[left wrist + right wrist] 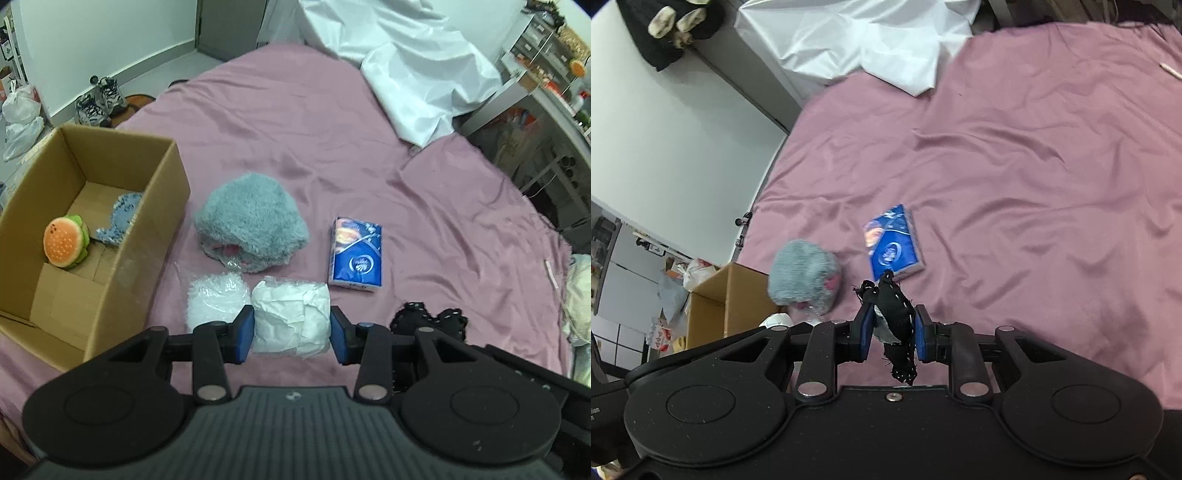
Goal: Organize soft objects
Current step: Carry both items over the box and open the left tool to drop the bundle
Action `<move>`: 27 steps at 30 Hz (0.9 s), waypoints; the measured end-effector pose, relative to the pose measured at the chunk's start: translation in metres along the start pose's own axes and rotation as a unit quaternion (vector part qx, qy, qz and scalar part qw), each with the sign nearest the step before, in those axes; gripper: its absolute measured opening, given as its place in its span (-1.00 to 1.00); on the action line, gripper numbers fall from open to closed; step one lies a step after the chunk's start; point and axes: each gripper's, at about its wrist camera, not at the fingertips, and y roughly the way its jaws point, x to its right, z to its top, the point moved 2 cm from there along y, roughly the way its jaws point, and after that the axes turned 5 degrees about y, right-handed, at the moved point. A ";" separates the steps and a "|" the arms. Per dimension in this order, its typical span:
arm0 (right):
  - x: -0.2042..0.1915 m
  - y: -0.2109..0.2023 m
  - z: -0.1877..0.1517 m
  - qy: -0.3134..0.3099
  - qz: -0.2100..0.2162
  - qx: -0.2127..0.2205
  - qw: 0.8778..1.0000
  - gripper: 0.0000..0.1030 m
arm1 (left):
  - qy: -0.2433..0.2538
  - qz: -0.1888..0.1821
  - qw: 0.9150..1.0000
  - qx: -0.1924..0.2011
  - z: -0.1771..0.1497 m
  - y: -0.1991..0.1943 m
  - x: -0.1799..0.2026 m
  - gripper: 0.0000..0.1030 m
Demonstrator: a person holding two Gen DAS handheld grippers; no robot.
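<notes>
The cardboard box (92, 236) stands open at the bed's left edge as the collection point; 2 soft toys already lie inside. The left gripper (293, 334) holds a white wrapped bundle (291, 317), jaws part-spread and pressed against its sides. The right gripper (889, 330) has narrow jaws pinching a black fabric piece (895, 314), lifted clear of the bed (1034, 184).
</notes>
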 end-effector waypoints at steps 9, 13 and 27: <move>-0.040 -0.016 -0.011 -0.044 0.018 0.019 0.999 -0.56 | -0.006 -0.010 0.999 0.030 0.003 -0.036 -0.025 -0.20; -0.065 -0.020 -0.017 -0.073 0.028 0.025 0.997 -0.56 | -0.018 -0.013 0.999 0.043 0.002 -0.051 -0.043 -0.20; -0.152 -0.004 -0.046 -0.144 0.052 0.013 0.988 -0.58 | -0.053 -0.006 0.996 0.072 0.004 -0.082 -0.119 -0.20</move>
